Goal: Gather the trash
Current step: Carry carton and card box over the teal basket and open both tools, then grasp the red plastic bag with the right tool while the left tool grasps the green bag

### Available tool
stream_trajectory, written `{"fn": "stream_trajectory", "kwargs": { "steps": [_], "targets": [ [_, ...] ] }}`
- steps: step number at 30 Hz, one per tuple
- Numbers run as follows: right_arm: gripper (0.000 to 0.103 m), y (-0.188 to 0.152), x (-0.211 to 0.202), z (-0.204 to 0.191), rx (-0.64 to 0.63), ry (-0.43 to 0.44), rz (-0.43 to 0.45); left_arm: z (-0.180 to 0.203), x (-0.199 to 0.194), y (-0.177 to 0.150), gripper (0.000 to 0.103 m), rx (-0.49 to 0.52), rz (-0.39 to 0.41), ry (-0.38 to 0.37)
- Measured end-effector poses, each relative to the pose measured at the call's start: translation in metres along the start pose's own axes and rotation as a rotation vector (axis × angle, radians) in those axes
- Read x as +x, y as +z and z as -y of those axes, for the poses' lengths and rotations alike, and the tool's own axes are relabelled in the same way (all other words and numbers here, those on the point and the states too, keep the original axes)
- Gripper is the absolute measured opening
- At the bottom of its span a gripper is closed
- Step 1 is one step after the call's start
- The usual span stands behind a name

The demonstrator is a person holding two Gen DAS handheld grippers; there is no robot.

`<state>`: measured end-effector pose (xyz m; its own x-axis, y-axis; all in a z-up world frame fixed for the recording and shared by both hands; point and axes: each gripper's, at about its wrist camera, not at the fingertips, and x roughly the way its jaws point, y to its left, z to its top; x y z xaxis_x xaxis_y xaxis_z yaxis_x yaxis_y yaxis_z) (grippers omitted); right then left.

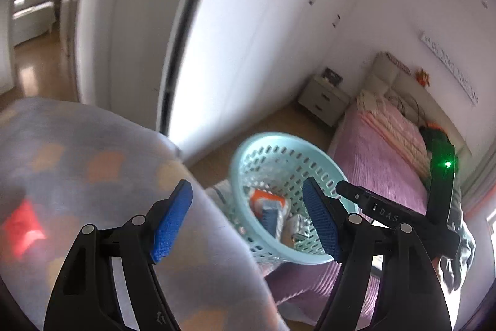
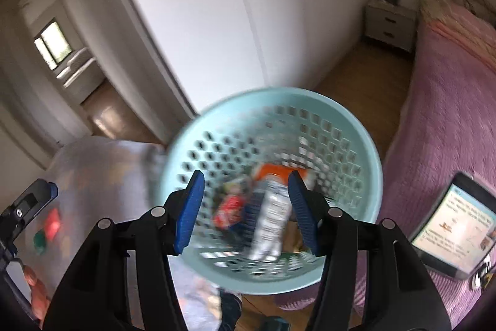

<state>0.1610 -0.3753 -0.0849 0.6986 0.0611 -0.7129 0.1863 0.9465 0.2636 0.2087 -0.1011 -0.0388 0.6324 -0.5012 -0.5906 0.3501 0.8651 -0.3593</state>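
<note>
A pale blue perforated basket [image 1: 279,157] [image 2: 350,145] sits tilted by the corner of the bed; what bears it is hidden. Inside lie an orange-and-white packet [image 1: 266,200] [image 2: 272,213], a red wrapper [image 2: 231,208] and silver foil [image 1: 297,227]. My left gripper [image 1: 248,185] is open with nothing between its blue pads, short of the basket's near rim. My right gripper [image 2: 246,176] hangs over the basket's mouth, pads apart and pressing on nothing. In the left wrist view the right gripper's black body [image 1: 381,210] reaches the basket's right rim.
Grey fabric with orange patches [image 1: 93,176] [image 2: 108,169], seemingly a person's clothed leg, fills the left. A pink-purple bed [image 1: 378,151] [image 2: 449,114] is at right, with a lit tablet [image 2: 455,225] on it. Beyond are white wardrobe doors [image 1: 248,36], a nightstand [image 1: 322,101] and wooden floor [image 2: 365,76].
</note>
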Motion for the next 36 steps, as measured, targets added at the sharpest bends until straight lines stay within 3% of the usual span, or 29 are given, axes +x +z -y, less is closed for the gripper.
{"fn": "stream_trajectory", "kwargs": {
  "steps": [9,14,17,21,25,29,31,34,35,36],
  "targets": [
    [0.053,-0.016,-0.028,-0.114,-0.238,0.199,0.08,-0.061,-0.099,-0.009,0.072,-0.106,0.148,0.168],
    [0.053,-0.037,-0.021,-0.181,-0.374,0.279,0.059,-0.115,-0.141,-0.025,0.072,-0.201,0.172,0.317],
    [0.053,-0.052,-0.012,-0.215,-0.45,0.304,0.051,-0.157,-0.156,-0.037,0.072,-0.284,0.168,0.337],
    [0.052,-0.064,0.011,-0.241,-0.471,0.368,-0.037,-0.206,-0.166,-0.057,0.072,-0.377,0.127,0.418],
    [0.052,-0.084,0.034,-0.27,-0.509,0.404,-0.135,-0.232,-0.158,-0.066,0.072,-0.41,0.083,0.395],
    [0.052,-0.101,0.053,-0.295,-0.543,0.428,-0.206,-0.235,-0.139,-0.068,0.072,-0.412,0.043,0.385],
    [0.052,-0.108,0.058,-0.305,-0.568,0.431,-0.213,-0.232,-0.133,-0.068,0.072,-0.369,0.038,0.424],
    [0.048,-0.114,0.065,-0.316,-0.599,0.429,-0.223,-0.224,-0.127,-0.066,0.067,-0.298,0.019,0.488],
    [0.048,-0.115,0.068,-0.32,-0.605,0.435,-0.233,-0.226,-0.127,-0.068,0.058,-0.294,0.022,0.497],
    [0.048,-0.116,0.07,-0.321,-0.605,0.44,-0.239,-0.228,-0.128,-0.068,0.042,-0.302,0.03,0.498]
  ]
}}
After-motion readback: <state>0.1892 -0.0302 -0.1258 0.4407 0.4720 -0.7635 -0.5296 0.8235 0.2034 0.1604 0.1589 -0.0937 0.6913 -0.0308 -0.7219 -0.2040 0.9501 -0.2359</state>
